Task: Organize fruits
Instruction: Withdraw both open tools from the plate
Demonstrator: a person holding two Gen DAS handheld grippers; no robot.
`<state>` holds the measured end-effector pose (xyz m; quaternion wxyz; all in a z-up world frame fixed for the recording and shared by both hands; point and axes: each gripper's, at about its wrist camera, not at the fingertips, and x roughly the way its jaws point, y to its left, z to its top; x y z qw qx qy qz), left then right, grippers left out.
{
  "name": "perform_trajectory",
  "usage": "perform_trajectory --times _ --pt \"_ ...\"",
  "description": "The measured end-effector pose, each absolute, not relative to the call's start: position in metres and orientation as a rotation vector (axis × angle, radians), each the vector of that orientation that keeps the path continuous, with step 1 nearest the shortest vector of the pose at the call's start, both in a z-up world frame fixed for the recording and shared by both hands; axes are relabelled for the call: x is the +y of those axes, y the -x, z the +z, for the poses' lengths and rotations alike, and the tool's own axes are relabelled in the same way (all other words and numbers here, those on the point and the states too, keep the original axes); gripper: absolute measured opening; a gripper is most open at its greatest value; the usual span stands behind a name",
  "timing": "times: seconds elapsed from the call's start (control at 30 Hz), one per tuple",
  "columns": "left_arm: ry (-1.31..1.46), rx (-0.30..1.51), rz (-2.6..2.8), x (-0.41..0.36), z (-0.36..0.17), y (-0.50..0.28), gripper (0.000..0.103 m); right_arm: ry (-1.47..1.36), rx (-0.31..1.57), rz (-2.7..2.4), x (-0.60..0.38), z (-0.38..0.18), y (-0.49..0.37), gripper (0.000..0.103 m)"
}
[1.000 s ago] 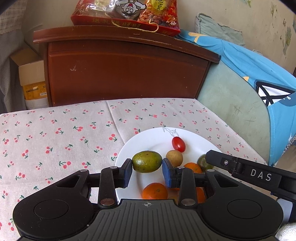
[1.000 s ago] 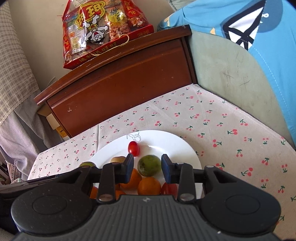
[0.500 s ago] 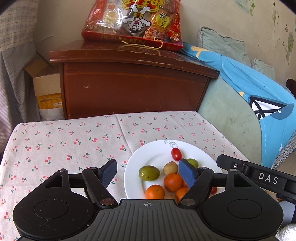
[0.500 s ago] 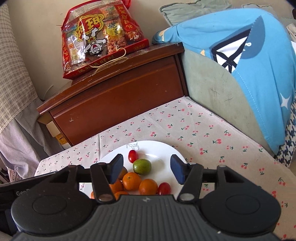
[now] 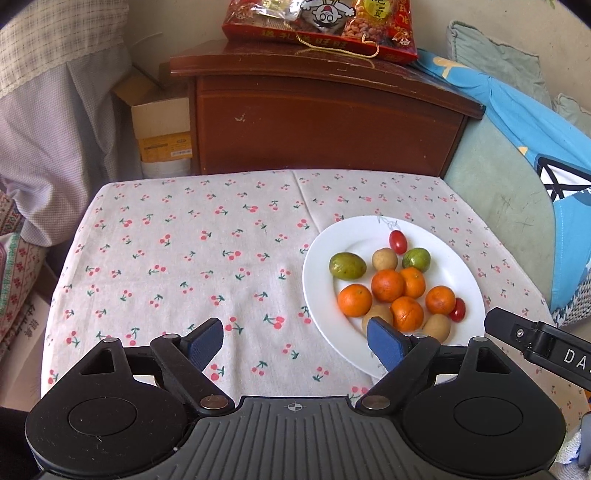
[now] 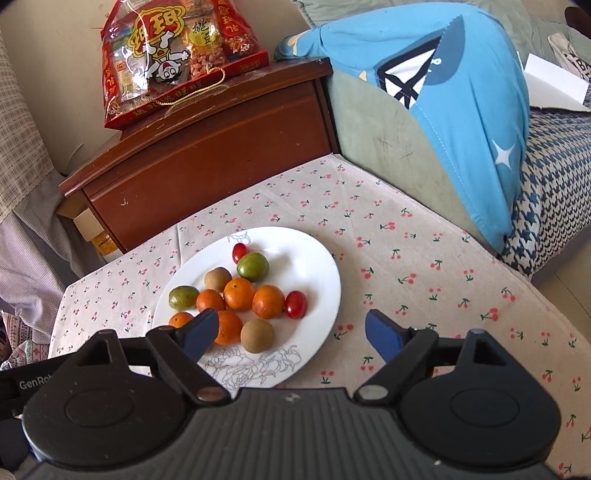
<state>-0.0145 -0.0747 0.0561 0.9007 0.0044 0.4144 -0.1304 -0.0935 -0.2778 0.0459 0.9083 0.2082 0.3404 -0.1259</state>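
Observation:
A white plate sits on the cherry-print tablecloth and holds several oranges, two green fruits, brown round fruits and two cherry tomatoes. The plate also shows in the right wrist view, with the oranges and a green fruit. My left gripper is open and empty, hanging above the cloth at the plate's near left edge. My right gripper is open and empty, above the plate's near right edge.
A brown wooden cabinet with a red snack bag on top stands behind the table. A green sofa with blue cloth borders the right side. A cardboard box sits at the back left. The right gripper's body shows in the left view.
Both grippers opened, let go of the green fruits they were around and pulled back and up from the plate. The two green fruits now lie on the plate.

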Motion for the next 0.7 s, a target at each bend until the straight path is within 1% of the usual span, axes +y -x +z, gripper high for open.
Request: perform_trajectory --times 0.17,0.23,0.7 --pt "-0.036 0.872 -0.232 -0.079 0.058 0.021 0.088 -0.41 0.735 -0.267 -0.276 0.049 0.094 0.092" --pt "-0.036 0.883 -0.21 -0.08 0.058 0.021 0.088 -0.393 0.753 -0.272 -0.276 0.049 0.093 0.095" --pt "-0.094 0.905 -0.134 -0.091 0.055 0.023 0.088 -0.397 0.836 -0.284 -0.283 0.042 0.087 0.095"
